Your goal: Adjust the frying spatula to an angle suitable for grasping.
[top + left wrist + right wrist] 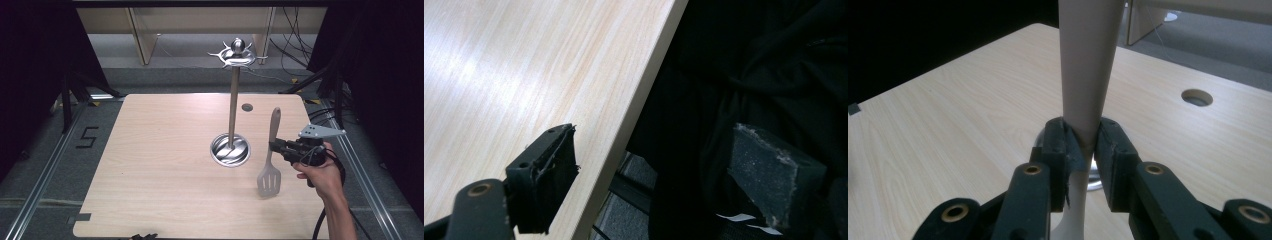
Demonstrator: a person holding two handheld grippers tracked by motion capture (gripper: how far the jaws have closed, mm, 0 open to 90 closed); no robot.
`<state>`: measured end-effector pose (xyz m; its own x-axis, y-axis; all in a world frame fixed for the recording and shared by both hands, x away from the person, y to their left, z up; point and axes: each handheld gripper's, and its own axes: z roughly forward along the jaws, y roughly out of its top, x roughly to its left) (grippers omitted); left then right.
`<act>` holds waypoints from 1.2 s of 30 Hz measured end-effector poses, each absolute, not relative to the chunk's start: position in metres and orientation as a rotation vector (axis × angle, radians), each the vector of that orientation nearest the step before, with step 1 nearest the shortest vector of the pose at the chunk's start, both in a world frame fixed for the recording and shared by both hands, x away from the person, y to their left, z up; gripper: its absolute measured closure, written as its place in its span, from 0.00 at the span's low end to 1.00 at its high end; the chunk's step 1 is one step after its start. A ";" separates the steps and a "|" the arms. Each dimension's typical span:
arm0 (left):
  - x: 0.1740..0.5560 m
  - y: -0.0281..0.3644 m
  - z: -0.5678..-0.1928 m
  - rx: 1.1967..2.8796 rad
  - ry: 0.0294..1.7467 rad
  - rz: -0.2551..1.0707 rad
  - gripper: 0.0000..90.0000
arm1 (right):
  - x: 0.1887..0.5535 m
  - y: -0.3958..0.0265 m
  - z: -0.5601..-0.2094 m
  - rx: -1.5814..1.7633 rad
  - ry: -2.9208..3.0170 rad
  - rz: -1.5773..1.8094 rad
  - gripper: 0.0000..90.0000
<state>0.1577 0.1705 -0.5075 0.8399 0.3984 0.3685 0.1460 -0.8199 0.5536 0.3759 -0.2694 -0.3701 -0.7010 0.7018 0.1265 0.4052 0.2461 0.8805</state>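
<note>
**Spatula clamped mid-handle, hanging over the right side of the table**

Nearest the high camera is the person's forearm [336, 207] coming up from the bottom edge, cut off below the elbow, with a black cable trailing beside it. That hand carries the right gripper [274, 146], and its jaws are pinched tight on the neck of one beige spatula [270, 159]. The slotted blade hangs down just above the wood, handle pointing up and away. In the right gripper view the handle [1088, 65] runs out of the top of the frame, so its end is cut off there, and the blade is hidden below the black jaws.

Left gripper [651, 175] sits off the table's near edge [634, 107], jaws wide apart with nothing between them. Behind it is dark cloth, hard to make out.

Next out: one steel stand, round base [230, 149] just left of the spatula, not touching it. Its single pole rises to a ring of hooks [238, 56]; I can't count the hooks reliably.

One small round hole [247, 107] sits past the base. Table [150, 165] has loads of open room on the left half; the spatula is close to the right edge.
</note>
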 end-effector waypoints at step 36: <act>0.158 0.172 -0.506 2.500 0.400 0.679 0.20 | 0.394 -0.217 -0.288 0.782 2.202 1.499 0.85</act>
